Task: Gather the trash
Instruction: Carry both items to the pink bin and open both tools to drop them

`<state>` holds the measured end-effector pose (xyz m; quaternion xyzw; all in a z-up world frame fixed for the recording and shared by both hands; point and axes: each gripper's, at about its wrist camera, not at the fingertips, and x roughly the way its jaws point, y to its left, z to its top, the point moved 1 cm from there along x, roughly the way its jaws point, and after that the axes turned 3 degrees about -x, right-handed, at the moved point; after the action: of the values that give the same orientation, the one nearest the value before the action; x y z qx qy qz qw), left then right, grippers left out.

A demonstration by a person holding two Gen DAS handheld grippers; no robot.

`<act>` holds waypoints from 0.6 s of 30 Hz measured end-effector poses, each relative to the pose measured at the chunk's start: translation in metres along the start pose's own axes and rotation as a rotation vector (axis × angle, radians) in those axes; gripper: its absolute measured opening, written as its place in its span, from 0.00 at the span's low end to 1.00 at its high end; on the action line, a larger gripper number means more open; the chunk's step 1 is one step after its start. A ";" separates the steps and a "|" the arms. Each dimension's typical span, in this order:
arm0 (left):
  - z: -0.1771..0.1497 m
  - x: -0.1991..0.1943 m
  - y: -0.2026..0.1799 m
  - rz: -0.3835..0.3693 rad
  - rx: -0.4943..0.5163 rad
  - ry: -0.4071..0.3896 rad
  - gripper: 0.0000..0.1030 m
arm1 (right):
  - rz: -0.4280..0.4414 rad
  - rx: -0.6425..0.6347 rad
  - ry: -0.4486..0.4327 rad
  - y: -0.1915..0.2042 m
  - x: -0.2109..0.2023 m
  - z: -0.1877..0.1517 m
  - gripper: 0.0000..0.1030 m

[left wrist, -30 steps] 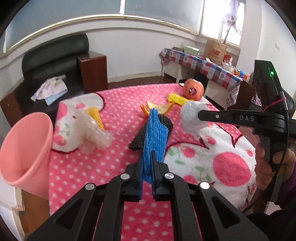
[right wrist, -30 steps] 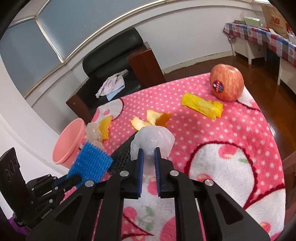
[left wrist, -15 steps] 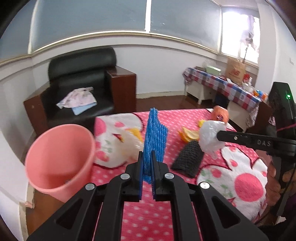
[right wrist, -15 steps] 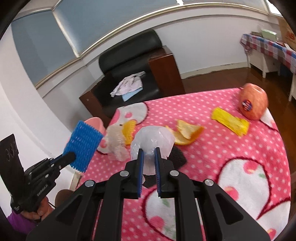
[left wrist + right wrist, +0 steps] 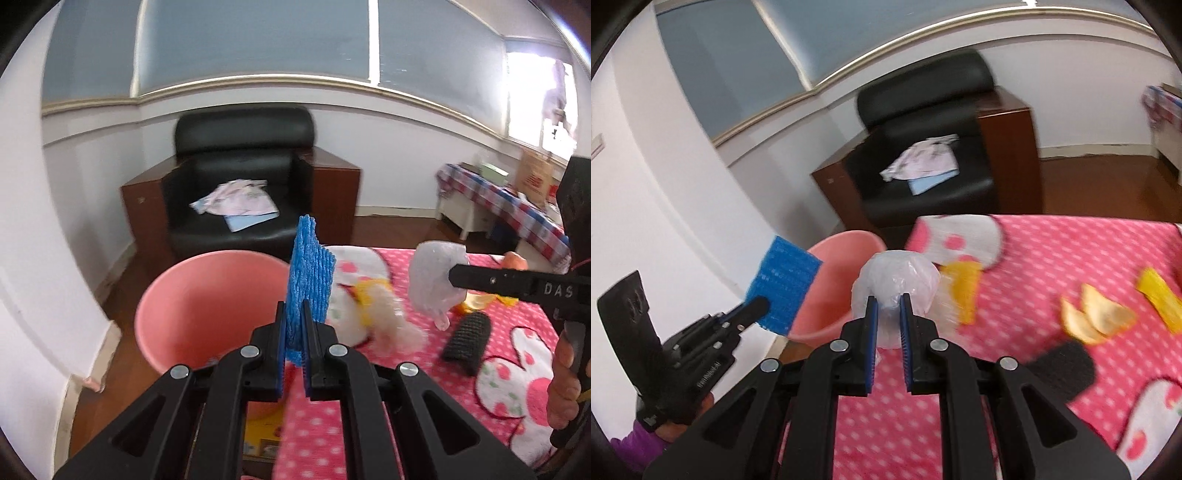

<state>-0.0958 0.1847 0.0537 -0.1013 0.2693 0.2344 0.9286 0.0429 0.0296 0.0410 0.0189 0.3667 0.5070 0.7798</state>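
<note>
Left gripper [image 5: 293,343] pinching blue foam netting [image 5: 309,280] by its lower edge — sheet stands upright above the fingers, free end clear of the grip, presumably so it falls away cleanly on release. Held near the rim of the pink bin [image 5: 207,306], which sits off the tabletop [image 5: 517,325] edge at floor side; netting appears beside the bin mouth rather than squarely over it, though depth is hard to judge.

Right gripper [image 5: 888,328] clamped on a crumpled clear plastic bag [image 5: 895,284], bulk of the bag bulging above the fingers. Bag held above the tabletop's near-left corner, close to the bin, likely queued for the same drop.

Remaining trash on the pink dotted cloth: black foam netting [image 5: 467,341], orange peel [image 5: 1097,319], yellow netting [image 5: 1161,304], a pale crumpled wrapper [image 5: 384,321] — blurred. Fruit [image 5: 515,260] at far edge, partly hidden.

Judgement: transport step, two pieces in hand, several pieces uncollected. Next move calls for centring each piece over the bin mouth before opening. Risk — light netting catching on the finger pads or drifting outside the rim.
</note>
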 end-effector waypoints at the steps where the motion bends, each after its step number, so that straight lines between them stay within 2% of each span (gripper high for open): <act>1: -0.001 0.001 0.006 0.011 -0.008 0.003 0.06 | 0.013 -0.006 0.004 0.004 0.006 0.003 0.12; 12: -0.012 0.030 0.052 0.103 -0.070 0.062 0.06 | 0.123 -0.046 0.118 0.050 0.099 0.018 0.12; 18: -0.014 0.052 0.068 0.127 -0.091 0.095 0.06 | 0.139 -0.067 0.170 0.063 0.133 0.015 0.12</act>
<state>-0.0968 0.2591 0.0089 -0.1370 0.3081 0.2999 0.8924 0.0318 0.1727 0.0040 -0.0246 0.4122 0.5715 0.7091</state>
